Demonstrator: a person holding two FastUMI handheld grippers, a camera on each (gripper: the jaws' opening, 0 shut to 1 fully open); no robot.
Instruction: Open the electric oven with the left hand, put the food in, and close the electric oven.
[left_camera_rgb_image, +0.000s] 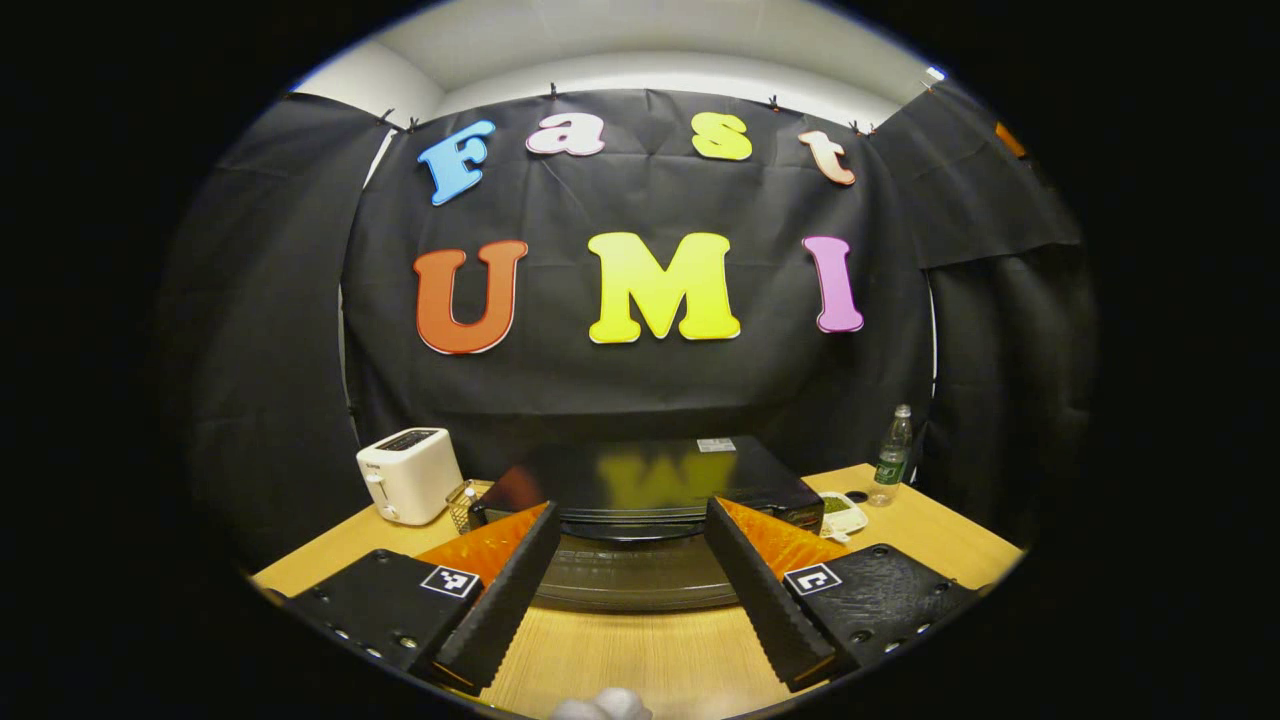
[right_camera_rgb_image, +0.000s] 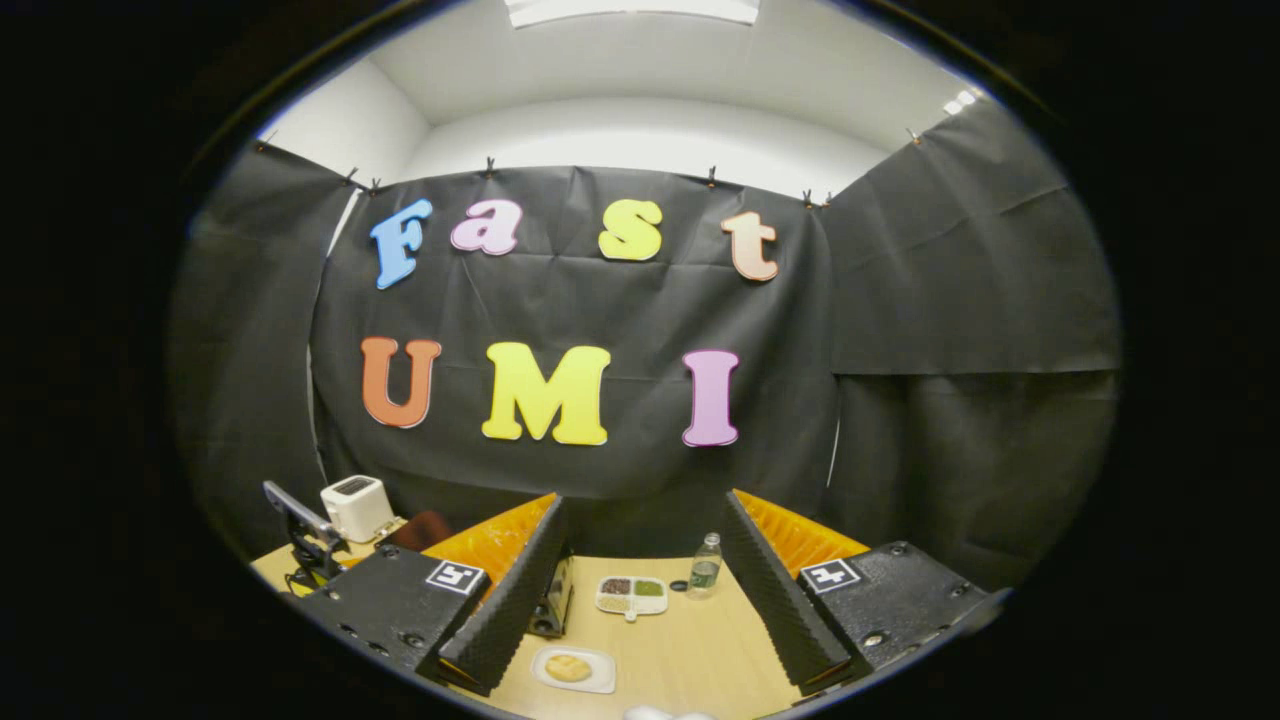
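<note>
The electric oven (left_camera_rgb_image: 650, 485) sits at the back middle of the wooden table (left_camera_rgb_image: 640, 660), a dark glossy box straight ahead of the left gripper (left_camera_rgb_image: 630, 590), and its curved front reads to me as a door not yet pulled down, though the fisheye bends it and I cannot be sure. Nothing of the task looks done: the oven seems closed and the food (right_camera_rgb_image: 568, 667), a round golden piece on a small white plate (right_camera_rgb_image: 598, 683), lies on the table to the oven's right, close in front of the right gripper (right_camera_rgb_image: 640, 600). The left gripper has its fingers spread wide and grasps nothing, the oven front showing in the gap between them; the right gripper is spread just as wide and also empty. So everything is left: opening the door, carrying the food in, closing up. Around the oven stand a white toaster (left_camera_rgb_image: 408, 475) to its left, a small wire basket (left_camera_rgb_image: 461, 505) beside that, a divided dish (right_camera_rgb_image: 631, 594) of green and brown bits and a plastic bottle (right_camera_rgb_image: 706, 565) to the right. Nothing blocks the door; the divided dish sits near the oven's right corner, which I judge worth minding.
</note>
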